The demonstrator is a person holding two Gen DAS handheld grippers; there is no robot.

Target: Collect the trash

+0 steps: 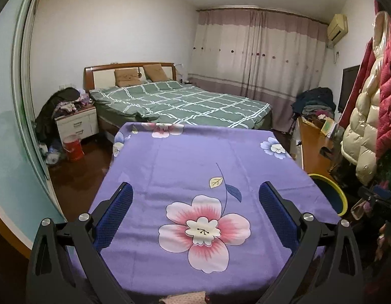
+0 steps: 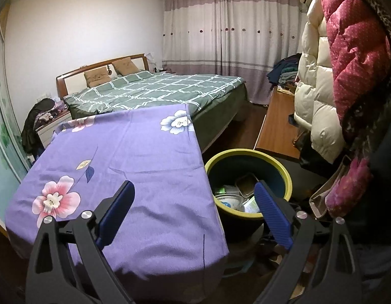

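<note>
A round bin (image 2: 248,162) with a yellow-green rim and dark blue wall stands on the floor, just beside the right edge of a table draped in a purple flowered cloth (image 2: 144,157). Inside the bin lies the trash (image 2: 235,192): a green-capped bottle, a shallow white bowl or tub, a brownish rectangular tray and a pale carton, heaped together at the bottom.

The right gripper (image 2: 194,198) hangs over the table's right edge, its two blue-padded fingers spread wide with nothing between them. Its left finger is above the cloth; its right finger (image 2: 271,210) is above the bin's near rim, with the trash showing just to its left, in the gap between the fingers.

The left gripper (image 1: 195,202) hovers above the middle of the cloth, fingers likewise wide apart and holding nothing, framing a large pink printed flower. From this view only a sliver of the bin shows, past the table's right edge, beyond the right finger.

Behind the table is a bed with a green checked cover (image 1: 180,103), a white nightstand (image 1: 77,122) piled with clothes, a red bucket (image 1: 73,147) on the floor, and padded coats (image 2: 319,88) hanging at the right.
</note>
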